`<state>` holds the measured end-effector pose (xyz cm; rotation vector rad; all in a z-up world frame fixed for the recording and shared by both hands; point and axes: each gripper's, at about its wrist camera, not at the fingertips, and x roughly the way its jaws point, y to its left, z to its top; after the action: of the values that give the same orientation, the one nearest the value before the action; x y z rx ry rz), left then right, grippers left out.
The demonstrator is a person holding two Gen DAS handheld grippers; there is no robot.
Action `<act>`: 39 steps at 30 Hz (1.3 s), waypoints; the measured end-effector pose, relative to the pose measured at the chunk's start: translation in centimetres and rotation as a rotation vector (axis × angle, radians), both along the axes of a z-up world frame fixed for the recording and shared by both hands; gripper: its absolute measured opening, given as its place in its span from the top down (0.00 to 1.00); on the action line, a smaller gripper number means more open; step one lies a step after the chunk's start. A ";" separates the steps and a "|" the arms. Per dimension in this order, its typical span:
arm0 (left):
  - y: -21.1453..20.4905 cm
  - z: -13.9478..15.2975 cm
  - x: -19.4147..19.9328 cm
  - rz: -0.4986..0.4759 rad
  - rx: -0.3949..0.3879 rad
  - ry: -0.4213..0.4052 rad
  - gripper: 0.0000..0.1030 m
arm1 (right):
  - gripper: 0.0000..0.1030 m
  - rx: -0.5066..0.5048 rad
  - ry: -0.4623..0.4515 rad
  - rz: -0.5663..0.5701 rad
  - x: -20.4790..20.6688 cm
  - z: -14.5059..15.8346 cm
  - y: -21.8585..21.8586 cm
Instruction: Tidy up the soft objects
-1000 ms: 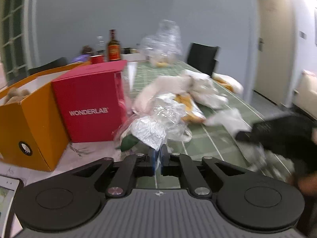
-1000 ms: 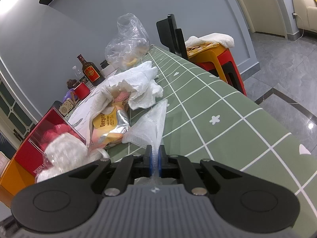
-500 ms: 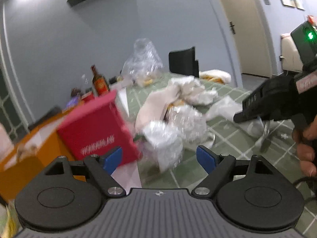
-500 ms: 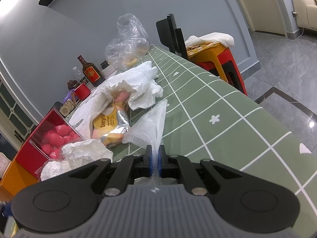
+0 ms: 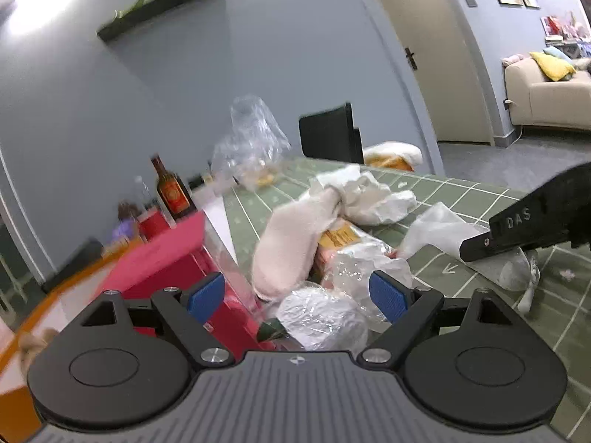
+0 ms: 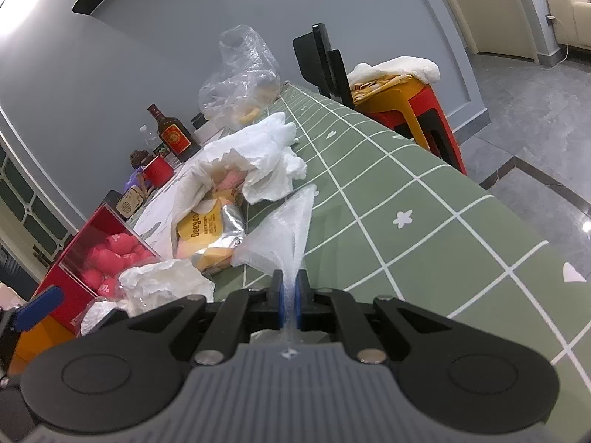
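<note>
Our right gripper (image 6: 290, 297) pinches the thin clear plastic bag (image 6: 286, 229) to keep it ready, while our left gripper (image 5: 297, 291), jaws just spread wide and empty, faces the crinkled plastic-wrapped white bundle (image 5: 321, 317) lying between them.

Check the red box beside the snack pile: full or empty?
Partly filled: pink soft pieces show inside the red box.
</note>
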<state>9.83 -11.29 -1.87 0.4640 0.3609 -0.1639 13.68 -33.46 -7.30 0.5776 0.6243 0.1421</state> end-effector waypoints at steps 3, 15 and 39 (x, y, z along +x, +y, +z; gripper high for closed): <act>0.0 0.0 0.7 -0.038 -0.026 0.042 0.00 | 0.98 0.000 0.000 0.002 0.0 0.0 0.0; -1.5 -1.1 2.1 0.056 0.067 0.185 0.28 | 0.98 0.002 0.000 0.003 0.0 0.0 0.0; 4.2 5.8 -1.9 -0.025 -0.307 0.155 0.55 | 0.99 0.074 -0.086 0.059 -1.6 0.2 -0.4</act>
<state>7.93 -7.11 3.89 0.1523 0.4728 -0.2757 12.03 -33.89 -7.10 0.6212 0.5548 0.2454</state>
